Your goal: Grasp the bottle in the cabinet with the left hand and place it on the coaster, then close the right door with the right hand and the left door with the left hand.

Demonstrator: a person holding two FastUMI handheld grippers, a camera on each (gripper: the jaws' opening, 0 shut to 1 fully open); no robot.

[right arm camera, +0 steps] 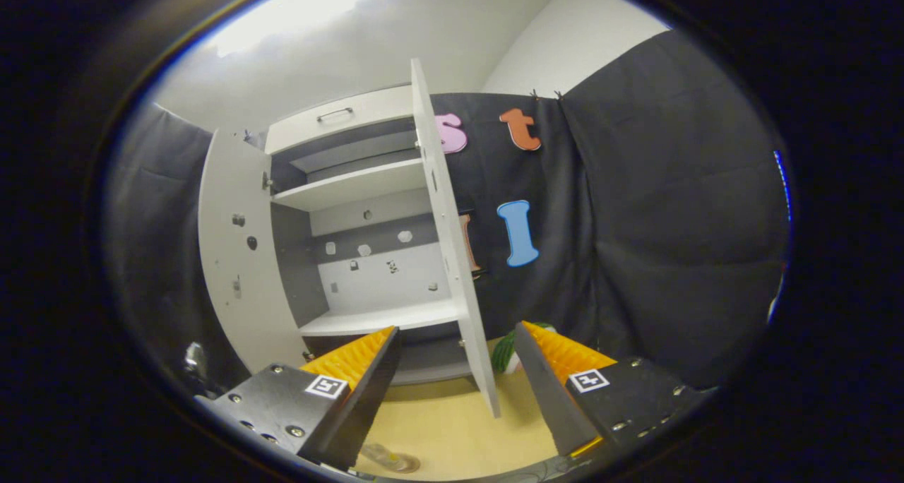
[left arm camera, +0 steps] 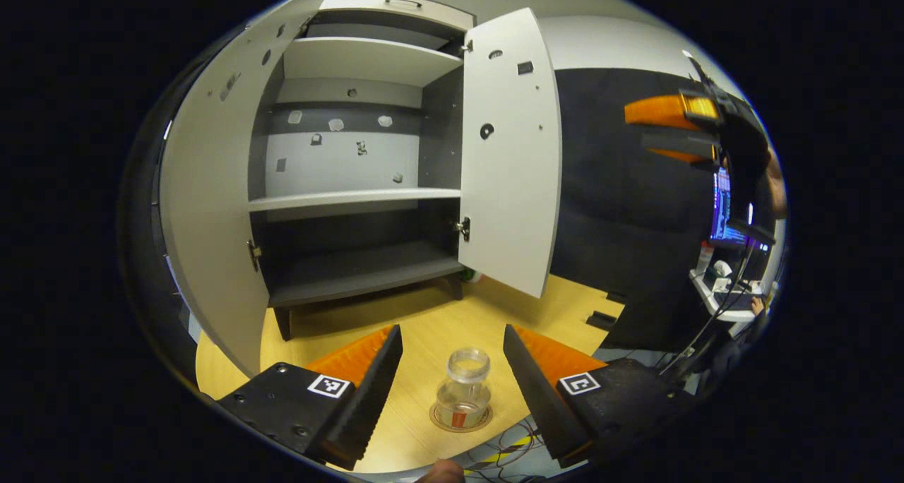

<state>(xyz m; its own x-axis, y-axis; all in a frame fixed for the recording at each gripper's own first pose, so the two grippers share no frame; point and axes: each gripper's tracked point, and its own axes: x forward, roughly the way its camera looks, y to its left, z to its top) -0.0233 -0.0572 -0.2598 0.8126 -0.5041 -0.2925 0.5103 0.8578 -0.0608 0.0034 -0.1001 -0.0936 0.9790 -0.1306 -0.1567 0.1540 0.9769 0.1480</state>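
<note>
Bottle's on the coaster, both cabinet doors wide open

In the left gripper view the left gripper (left arm camera: 452, 359) hangs spread apart over the worktop (left arm camera: 424, 328), pinching nothing; the clear bottle (left arm camera: 463, 388) stands upright on the round coaster (left arm camera: 438, 421), between the fingers but not touching them. Behind it the cabinet (left arm camera: 353, 200) has bare shelves, with the left door (left arm camera: 212, 207) and right door (left arm camera: 510, 158) swung out. The right gripper (left arm camera: 674, 133) shows off at the right edge there. In the right gripper view the right gripper (right arm camera: 458, 359) is spread too, holding nothing, with the right door (right arm camera: 452, 257) edge-on just ahead between its fingers
</note>
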